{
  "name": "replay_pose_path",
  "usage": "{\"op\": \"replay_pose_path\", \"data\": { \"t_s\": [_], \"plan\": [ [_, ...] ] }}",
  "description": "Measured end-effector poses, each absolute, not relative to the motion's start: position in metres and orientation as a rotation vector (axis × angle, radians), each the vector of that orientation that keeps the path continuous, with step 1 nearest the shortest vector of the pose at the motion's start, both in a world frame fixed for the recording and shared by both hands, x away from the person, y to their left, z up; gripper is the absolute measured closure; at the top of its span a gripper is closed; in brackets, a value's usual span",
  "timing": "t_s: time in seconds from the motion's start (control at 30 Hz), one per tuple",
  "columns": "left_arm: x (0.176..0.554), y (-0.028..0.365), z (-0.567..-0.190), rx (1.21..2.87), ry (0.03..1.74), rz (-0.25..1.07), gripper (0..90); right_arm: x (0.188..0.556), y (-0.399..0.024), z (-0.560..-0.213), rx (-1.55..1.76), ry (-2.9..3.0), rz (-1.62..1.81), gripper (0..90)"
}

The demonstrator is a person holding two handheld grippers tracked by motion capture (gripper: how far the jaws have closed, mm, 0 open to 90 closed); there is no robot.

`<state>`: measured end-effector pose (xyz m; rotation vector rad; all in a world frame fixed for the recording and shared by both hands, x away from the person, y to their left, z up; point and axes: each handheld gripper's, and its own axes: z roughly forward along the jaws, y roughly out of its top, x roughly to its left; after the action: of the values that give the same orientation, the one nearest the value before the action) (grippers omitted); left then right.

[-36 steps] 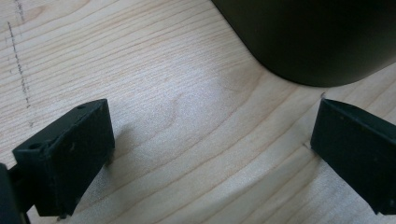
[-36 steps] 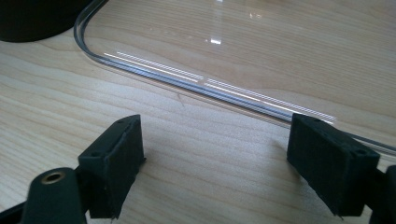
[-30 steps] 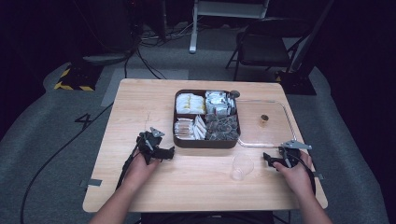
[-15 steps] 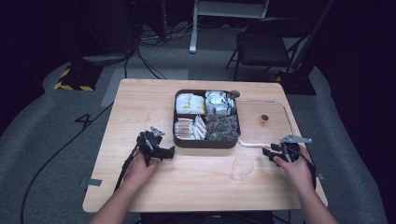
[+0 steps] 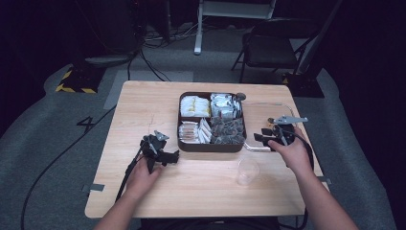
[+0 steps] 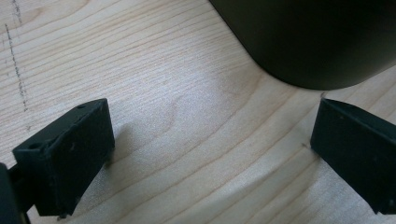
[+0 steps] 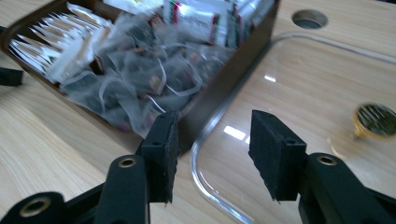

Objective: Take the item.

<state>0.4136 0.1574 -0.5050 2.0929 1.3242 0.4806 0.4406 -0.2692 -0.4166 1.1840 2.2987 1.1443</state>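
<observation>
We see that the right gripper (image 5: 262, 137) has moved up the worktop (image 5: 143, 105) since a moment ago, away from the clear cup (image 5: 247, 171) and over to the clear lid (image 5: 275, 111) that lies flat beside the dark box (image 5: 212, 143). Its jaws have just been closing part way, and nothing is between them; they hang open over the near rim of the lid, just beside the box wall. The left gripper (image 5: 168, 156) has stayed where it was, low on the worktop near the box's left corner. Its jaws stand wide open with only bare wood between them. The right gripper view shows us things close up: the see-through tea bags (image 7: 140, 79) heaped in the nearest part of the box, white packets (image 7: 44, 51) beyond them, and a small gold knob (image 7: 376, 120) on the lid. The high view shows us the whole box with its four parts, the cup standing alone near the front, and both of the person's arms. The left gripper view shows us the rounded dark corner of the box just ahead of the jaws.
</observation>
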Motion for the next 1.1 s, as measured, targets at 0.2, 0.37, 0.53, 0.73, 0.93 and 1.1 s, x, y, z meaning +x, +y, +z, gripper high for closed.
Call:
{"op": "replay_pose_path", "data": {
  "t_s": [0.2,0.37,0.53,0.73,0.93,1.1],
  "plan": [
    [0.413,0.157,-0.505,2.095,1.325,0.479,0.0,0.455,-0.245,-0.401,1.176,2.299,1.143,53.9],
    [0.414,0.157,-0.505,2.094,1.321,0.479,0.0,0.467,-0.225,-0.389,1.169,2.297,1.179,54.7],
    [0.414,0.158,-0.505,2.096,1.319,0.478,0.0,0.48,-0.205,-0.383,1.152,2.304,1.178,55.0],
    [0.414,0.158,-0.505,2.097,1.318,0.478,0.0,0.495,-0.186,-0.379,1.151,2.3,1.18,55.2],
    [0.414,0.158,-0.505,2.096,1.318,0.478,0.0,0.512,-0.166,-0.376,1.129,2.323,1.156,55.8],
    [0.414,0.158,-0.505,2.096,1.319,0.48,0.0,0.524,-0.15,-0.375,1.123,2.34,1.165,56.2]
  ]
}}
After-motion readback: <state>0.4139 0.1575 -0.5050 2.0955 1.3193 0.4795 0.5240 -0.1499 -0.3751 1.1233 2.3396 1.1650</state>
